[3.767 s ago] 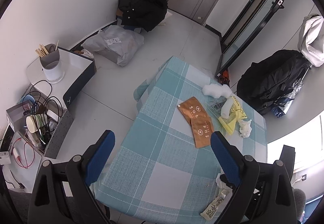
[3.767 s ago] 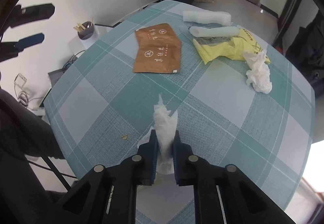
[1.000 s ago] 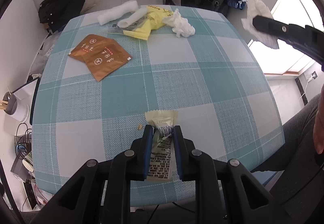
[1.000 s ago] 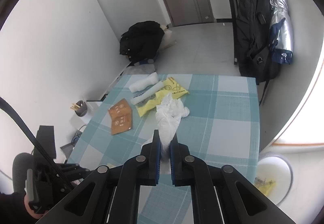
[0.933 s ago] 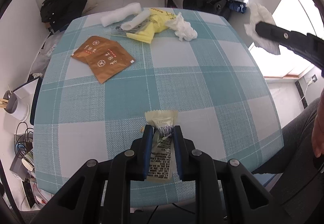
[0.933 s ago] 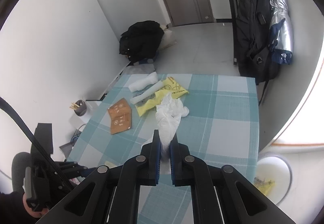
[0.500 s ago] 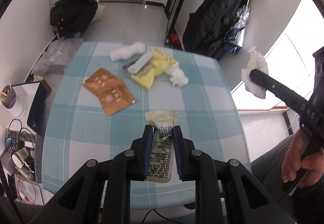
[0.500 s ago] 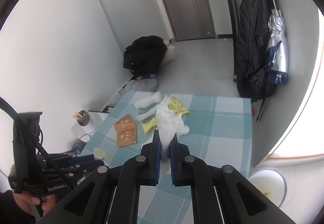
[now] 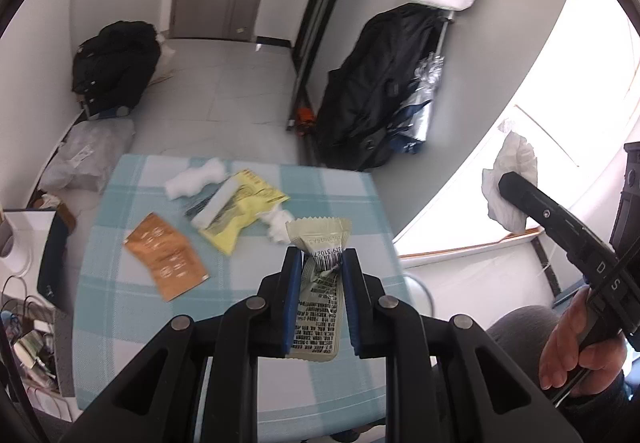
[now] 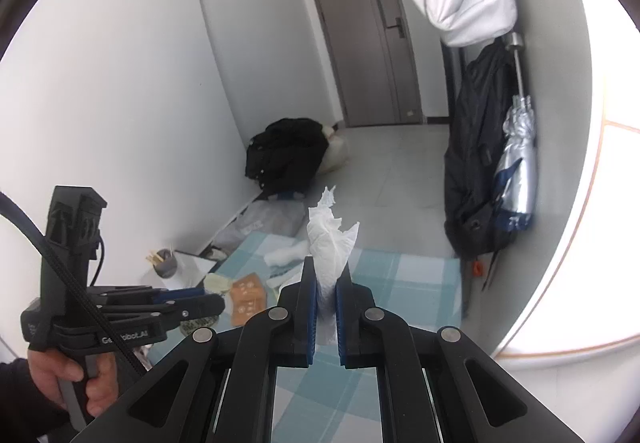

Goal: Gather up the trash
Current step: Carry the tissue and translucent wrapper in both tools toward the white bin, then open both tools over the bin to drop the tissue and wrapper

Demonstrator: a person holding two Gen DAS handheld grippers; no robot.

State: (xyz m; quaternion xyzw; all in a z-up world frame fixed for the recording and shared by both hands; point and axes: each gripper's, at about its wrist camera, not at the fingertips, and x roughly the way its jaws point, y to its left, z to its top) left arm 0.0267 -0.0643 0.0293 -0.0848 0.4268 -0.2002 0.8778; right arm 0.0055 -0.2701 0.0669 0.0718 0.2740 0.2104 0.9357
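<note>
Below you the teal-checked tablecloth [image 9: 240,323] holds trash at 11 o'clock, while your left gripper [image 9: 319,263] clamps a pale printed snack wrapper [image 9: 318,299] and your right gripper [image 10: 327,275], seen sidelong only by the left camera, pinches crumpled white tissue [image 10: 330,243].

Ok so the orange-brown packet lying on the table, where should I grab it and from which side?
The orange-brown packet lies flat on the checked tablecloth, so it offers no upright face. Probably best to come down from above at its near corner, which points to bare cloth away from the yellow wrapper, and pinch that edge.
</note>
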